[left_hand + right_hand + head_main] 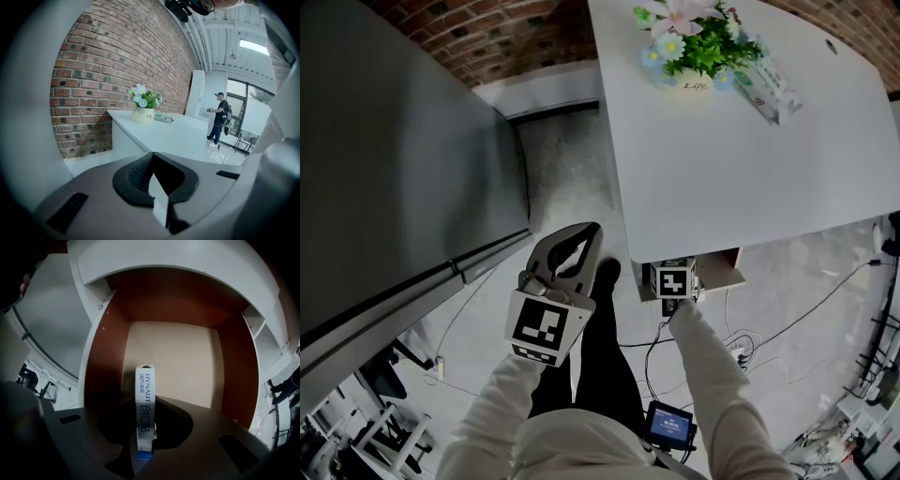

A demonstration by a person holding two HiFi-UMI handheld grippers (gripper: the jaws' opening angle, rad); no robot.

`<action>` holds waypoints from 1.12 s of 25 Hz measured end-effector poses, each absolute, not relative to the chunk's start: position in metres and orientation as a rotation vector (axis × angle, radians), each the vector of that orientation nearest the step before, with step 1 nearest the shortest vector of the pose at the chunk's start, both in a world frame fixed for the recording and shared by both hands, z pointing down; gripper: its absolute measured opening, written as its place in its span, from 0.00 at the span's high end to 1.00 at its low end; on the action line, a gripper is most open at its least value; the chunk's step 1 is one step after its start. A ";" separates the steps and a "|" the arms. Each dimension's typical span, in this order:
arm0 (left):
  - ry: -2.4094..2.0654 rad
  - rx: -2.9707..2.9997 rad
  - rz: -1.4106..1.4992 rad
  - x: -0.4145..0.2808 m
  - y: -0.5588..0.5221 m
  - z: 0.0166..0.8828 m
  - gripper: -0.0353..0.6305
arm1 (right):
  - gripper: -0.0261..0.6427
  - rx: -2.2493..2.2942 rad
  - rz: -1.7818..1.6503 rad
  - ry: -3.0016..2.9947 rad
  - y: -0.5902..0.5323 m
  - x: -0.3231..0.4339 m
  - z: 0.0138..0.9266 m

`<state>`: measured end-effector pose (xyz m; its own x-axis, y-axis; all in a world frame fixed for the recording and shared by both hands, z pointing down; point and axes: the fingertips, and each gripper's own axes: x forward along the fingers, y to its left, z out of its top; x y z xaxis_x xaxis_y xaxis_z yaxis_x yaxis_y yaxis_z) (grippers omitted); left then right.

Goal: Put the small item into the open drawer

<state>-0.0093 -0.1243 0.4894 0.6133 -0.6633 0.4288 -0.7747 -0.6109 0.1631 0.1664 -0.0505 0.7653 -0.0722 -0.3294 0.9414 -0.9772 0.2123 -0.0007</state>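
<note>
A small white box with blue print stands on edge between the jaws of my right gripper, which is shut on it. The box hangs over the open drawer, whose pale floor and brown side walls fill the right gripper view. From the head view, the right gripper is at the drawer, which sticks out from under the white table; the box is hidden there. My left gripper hangs to the left over the floor, its fingertips together with nothing between them.
A flower pot and a flat packet sit on the table's far part. A tall grey cabinet stands at the left. Cables trail over the floor. A person stands far off.
</note>
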 end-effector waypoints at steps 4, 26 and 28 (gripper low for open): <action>-1.145 2.523 0.481 -0.010 -0.123 0.492 0.92 | 0.82 1.249 0.897 -1.571 -0.050 0.162 0.767; -1.120 2.554 0.458 -0.001 -0.130 0.482 0.92 | 0.71 1.246 0.898 -1.656 -0.036 0.157 0.732; -1.114 2.563 0.451 0.000 -0.132 0.479 0.92 | 0.71 1.255 0.895 -1.664 -0.035 0.156 0.725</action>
<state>0.0003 -0.1316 0.4792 0.6484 -0.6467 0.4017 -0.7440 -0.6500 0.1545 0.1558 -0.0353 0.7252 -0.1394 -0.3640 0.9209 -0.9690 0.2416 -0.0511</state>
